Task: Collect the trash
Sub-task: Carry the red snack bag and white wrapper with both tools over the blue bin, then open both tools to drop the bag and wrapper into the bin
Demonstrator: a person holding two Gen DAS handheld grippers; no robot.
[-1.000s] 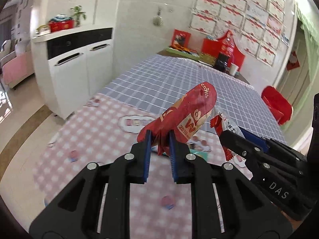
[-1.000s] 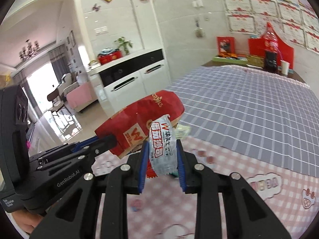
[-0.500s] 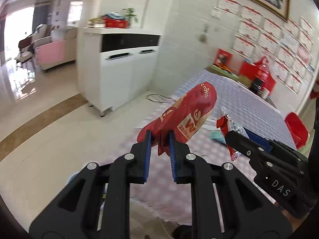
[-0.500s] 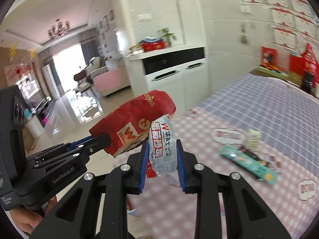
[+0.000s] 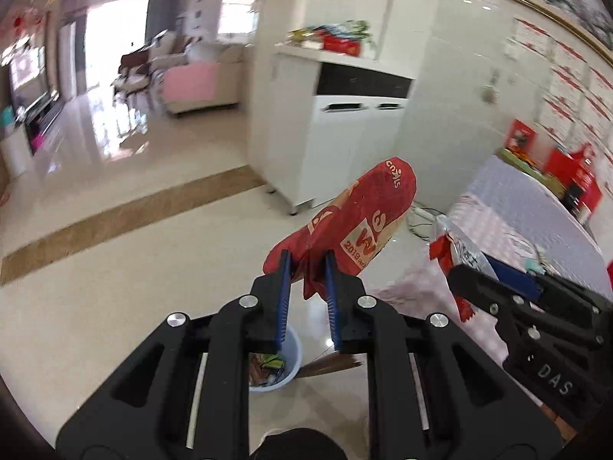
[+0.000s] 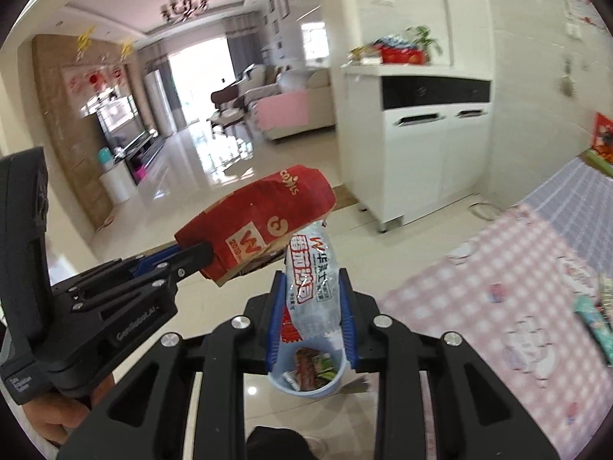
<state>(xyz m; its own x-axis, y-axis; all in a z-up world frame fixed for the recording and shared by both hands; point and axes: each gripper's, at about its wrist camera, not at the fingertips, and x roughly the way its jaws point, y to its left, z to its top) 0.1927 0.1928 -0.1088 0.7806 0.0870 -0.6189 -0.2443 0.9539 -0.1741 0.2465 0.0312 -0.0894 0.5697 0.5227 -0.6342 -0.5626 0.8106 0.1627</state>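
The left gripper [image 5: 305, 268] points forward and downward, its blue pads pinched on a red bag [image 5: 352, 230]. At its three o'clock, close alongside, the right gripper [image 6: 310, 287] tilts down likewise, jaws clamped on a clear wrapper [image 6: 312, 280]. A hand [image 6: 57, 418] grips the left handle.

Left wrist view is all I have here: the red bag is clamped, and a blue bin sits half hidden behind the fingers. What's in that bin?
Observer: The right wrist view looks into the blue bin: several crumpled wrappers already lie inside.
Operator: And the right gripper's load? I only see an edge of it.
Observer: The right gripper is shut on a clear wrapper with red print, standing upright between its fingers.
Operator: Any trash left on the table?
Observer: Yes, a teal packet lies on the pink checked cloth.
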